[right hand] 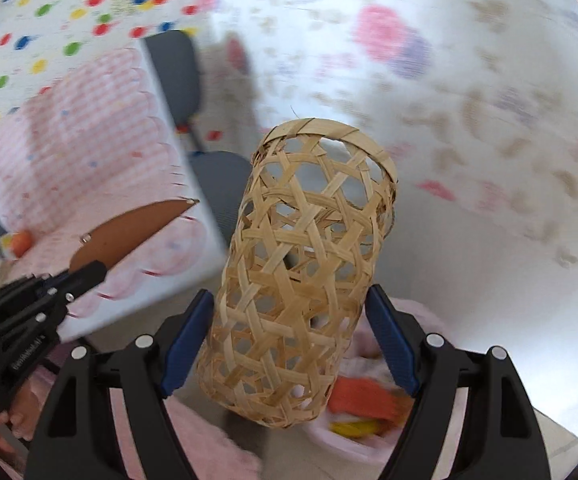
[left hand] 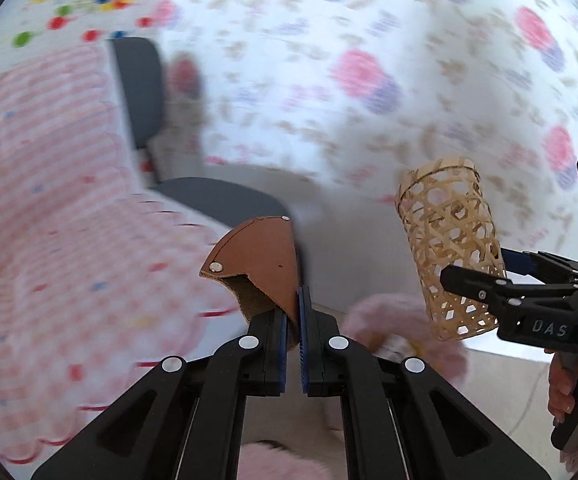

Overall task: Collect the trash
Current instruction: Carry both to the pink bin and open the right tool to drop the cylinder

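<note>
My left gripper (left hand: pixel 293 312) is shut on a brown leather pouch (left hand: pixel 257 264) with metal rivets, held up in the air. The pouch also shows in the right wrist view (right hand: pixel 129 232), with the left gripper (right hand: pixel 85 276) at lower left. My right gripper (right hand: pixel 289 332) is shut on a woven bamboo cylinder basket (right hand: pixel 301 272), gripped near its lower part and tilted. The basket appears in the left wrist view (left hand: pixel 449 248) at right, held by the right gripper (left hand: pixel 485 280).
A table with a pink checked cloth (left hand: pixel 49 200) is at left, with a grey chair (left hand: pixel 141 92) beside it. A pink bin (right hand: pixel 353 436) holding orange and yellow items sits below the basket. A floral curtain (left hand: pixel 369 60) fills the background. The background is blurred by motion.
</note>
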Available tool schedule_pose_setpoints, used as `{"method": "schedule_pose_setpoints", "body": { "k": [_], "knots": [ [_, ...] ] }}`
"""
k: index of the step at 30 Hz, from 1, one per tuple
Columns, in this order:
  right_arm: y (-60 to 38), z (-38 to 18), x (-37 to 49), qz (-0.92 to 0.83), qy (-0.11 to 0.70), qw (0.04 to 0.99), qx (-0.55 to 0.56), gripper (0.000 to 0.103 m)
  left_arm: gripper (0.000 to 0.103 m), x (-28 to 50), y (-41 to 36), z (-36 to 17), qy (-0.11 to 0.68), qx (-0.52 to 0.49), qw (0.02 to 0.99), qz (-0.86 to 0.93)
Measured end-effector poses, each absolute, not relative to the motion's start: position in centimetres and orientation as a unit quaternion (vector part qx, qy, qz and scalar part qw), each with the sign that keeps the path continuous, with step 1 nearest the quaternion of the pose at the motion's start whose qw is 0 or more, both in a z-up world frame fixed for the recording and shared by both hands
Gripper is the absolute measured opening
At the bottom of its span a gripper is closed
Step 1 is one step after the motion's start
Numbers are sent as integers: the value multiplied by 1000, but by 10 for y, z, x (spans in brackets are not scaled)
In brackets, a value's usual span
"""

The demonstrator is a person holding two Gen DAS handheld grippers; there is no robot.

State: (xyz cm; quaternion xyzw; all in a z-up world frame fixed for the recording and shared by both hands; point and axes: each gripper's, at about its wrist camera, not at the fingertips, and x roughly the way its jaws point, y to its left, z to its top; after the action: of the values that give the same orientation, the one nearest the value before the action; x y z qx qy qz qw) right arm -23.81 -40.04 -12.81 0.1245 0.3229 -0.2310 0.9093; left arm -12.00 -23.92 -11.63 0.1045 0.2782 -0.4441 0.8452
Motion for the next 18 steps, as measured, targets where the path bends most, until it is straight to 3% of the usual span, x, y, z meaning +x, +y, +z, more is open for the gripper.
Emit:
{"method": "schedule_pose_setpoints", "body": {
  "k": [10,18],
  "knots": [
    [-468,-174,-265,-302,336,877,163,78,5,-133,-279,-137,309,119,819,-468],
    [-472,-173,-271,-306,327,877,173,81,5,-130,-282,-140,315,124,820,-462]
  ]
}}
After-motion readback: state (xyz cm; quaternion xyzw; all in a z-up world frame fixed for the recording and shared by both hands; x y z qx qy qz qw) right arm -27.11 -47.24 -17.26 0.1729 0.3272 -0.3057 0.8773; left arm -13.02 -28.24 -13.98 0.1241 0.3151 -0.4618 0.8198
